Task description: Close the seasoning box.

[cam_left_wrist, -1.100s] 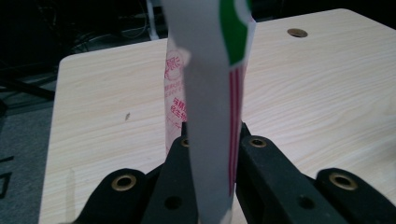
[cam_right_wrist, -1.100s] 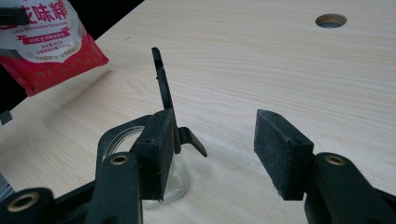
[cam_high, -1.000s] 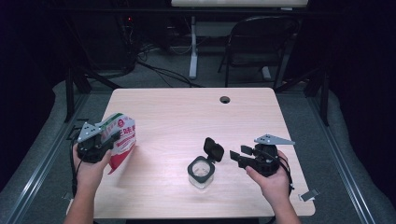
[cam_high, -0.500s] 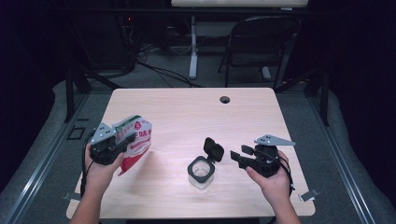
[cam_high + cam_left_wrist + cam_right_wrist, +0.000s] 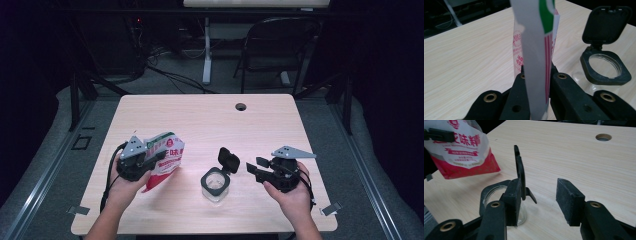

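Carrying seasoning pouch [image 5: 165,156] clenched in left gripper [image 5: 150,161]; open jar [image 5: 216,183] at its 3 o'clock; right gripper [image 5: 256,168] fingers released, just been closing, empty.

Red-and-white pouch [image 5: 464,147] with large Chinese characters "味精", smaller print unreadable

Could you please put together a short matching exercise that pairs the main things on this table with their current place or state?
Things:
1. red-and-white packet
2. glass jar
3. right gripper
4. cable hole

Places or states:
A. jaws apart with nothing between them, just right of the jar
B. near the table's far edge
C. stands mid-table with its black flip lid swung open
D. clamped in the left gripper and held above the table

Pairs: 1-D, 2-C, 3-A, 4-B
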